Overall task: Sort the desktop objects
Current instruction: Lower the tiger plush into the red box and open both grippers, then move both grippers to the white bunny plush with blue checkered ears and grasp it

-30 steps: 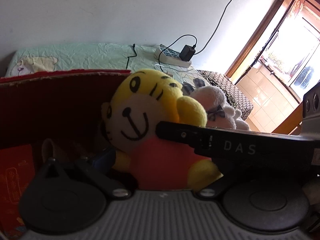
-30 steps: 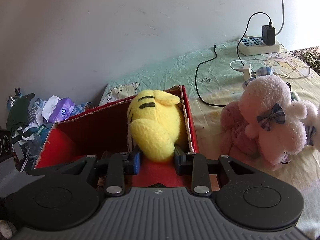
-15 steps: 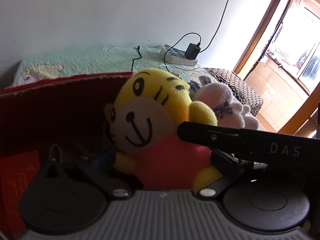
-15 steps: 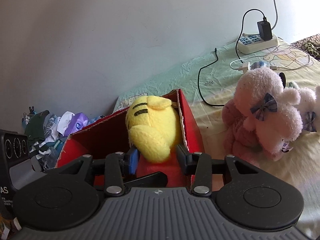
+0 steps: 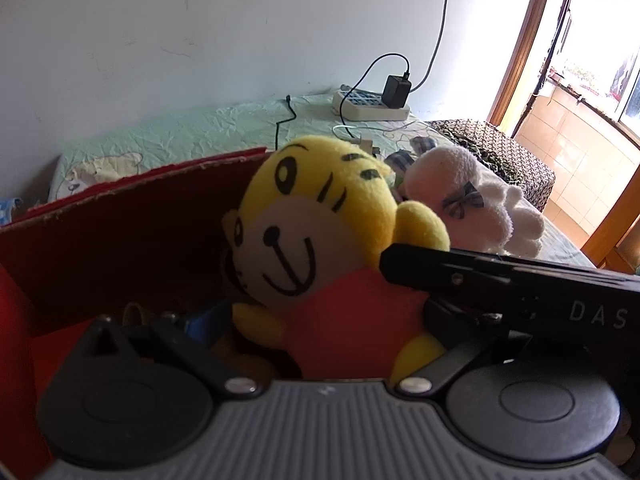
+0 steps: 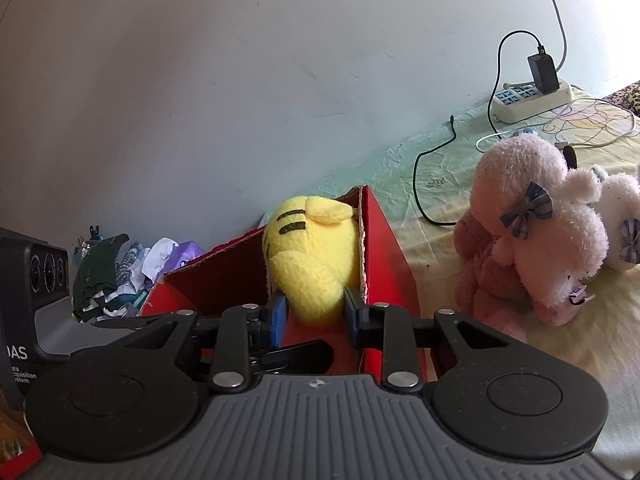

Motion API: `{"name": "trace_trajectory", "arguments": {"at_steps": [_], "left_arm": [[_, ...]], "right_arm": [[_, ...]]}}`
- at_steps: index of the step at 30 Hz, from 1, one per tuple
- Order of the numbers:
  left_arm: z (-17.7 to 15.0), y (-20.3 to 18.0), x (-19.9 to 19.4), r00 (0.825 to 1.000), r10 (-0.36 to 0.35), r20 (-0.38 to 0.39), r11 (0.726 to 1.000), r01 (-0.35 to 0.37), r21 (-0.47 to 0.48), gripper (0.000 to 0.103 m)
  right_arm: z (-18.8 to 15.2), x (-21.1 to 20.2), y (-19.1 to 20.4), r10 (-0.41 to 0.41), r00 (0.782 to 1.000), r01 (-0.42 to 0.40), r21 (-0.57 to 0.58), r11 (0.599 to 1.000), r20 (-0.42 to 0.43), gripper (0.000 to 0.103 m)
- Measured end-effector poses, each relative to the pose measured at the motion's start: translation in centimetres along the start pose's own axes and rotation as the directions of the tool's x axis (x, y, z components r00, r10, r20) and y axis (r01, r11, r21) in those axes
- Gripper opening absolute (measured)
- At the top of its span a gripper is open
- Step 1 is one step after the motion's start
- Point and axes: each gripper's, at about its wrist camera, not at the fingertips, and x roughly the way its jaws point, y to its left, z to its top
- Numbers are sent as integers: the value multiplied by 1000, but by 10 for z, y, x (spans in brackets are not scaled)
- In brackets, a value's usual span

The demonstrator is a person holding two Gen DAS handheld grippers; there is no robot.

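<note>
Right wrist view: the right gripper (image 6: 313, 314) has its two fingers pressed against either side of the yellow plush tiger (image 6: 314, 256), gripping its body low down, with the blue pad of the left-hand finger (image 6: 277, 317) against the plush. The tiger sits inside the red cardboard box (image 6: 390, 256), in the corner against the box's right wall, head rising above the rim, seen here from the back. To the right of the box, on the pale bedsheet (image 6: 436, 172), a pink plush animal (image 6: 536, 236) with a checked bow sits apart from the box, with a white plush (image 6: 620, 224) touching its far side. A white power strip (image 6: 532, 100) with a black charger plugged in lies by the wall. Left wrist view: the tiger (image 5: 320, 248) faces the camera, red shirt visible, and the right gripper's black finger (image 5: 480, 276) crosses in front of it at the shoulder. The left gripper (image 5: 320, 340) is spread wide, its fingers flanking the tiger's lower body; whether they touch it cannot be told. The box's dark red inner wall (image 5: 120, 248) stands behind the tiger on the left.
</note>
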Motion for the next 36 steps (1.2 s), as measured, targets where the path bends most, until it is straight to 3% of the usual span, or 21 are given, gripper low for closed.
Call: {"name": "trace_trajectory", "arguments": {"at_steps": [18, 25, 30, 31, 36], "left_arm": [[0, -9, 2, 997, 67, -24, 997, -66, 29, 103], [0, -12, 1, 994, 99, -42, 995, -99, -21, 103], [-2, -39, -15, 979, 203, -9, 979, -204, -33, 101], [-2, -45, -19, 976, 218, -9, 975, -218, -46, 101], [-4, -86, -45, 960, 280, 2, 958, -280, -67, 100]], "right_arm": [[-9, -5, -18, 127, 989, -128, 4, 992, 70, 25], [-2, -3, -31, 212, 977, -213, 17, 977, 32, 25], [6, -8, -46, 300, 954, -298, 76, 952, -16, 26], [9, -12, -52, 330, 944, -327, 96, 940, -24, 31], [25, -51, -87, 424, 906, -424, 79, 902, 19, 31]]}}
